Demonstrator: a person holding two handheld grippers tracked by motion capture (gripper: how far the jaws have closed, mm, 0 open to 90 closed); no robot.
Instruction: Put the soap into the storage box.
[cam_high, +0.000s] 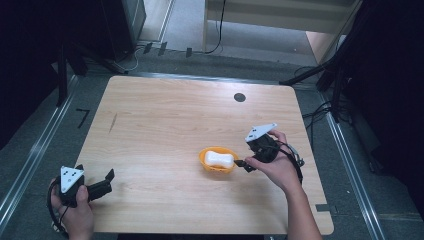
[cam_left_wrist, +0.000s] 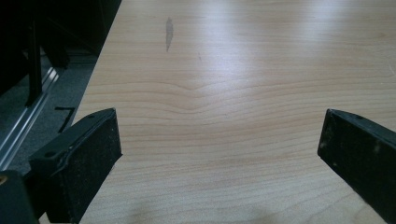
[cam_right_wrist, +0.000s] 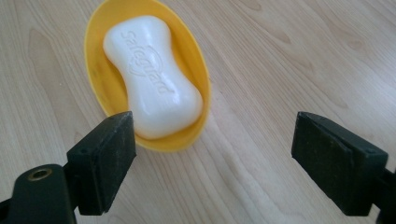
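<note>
A white bar of soap lies in a small yellow oval dish on the wooden table, right of centre. My right gripper hovers just right of the dish, open, with nothing between its jaws; its left jaw stands in front of the dish's near rim. My left gripper rests at the table's front left corner, open and empty, looking over bare wood.
A dark round spot marks the table's far right part. A grey smudge sits on the wood at the left. Metal floor rails run beside the table, and cables trail off to the right.
</note>
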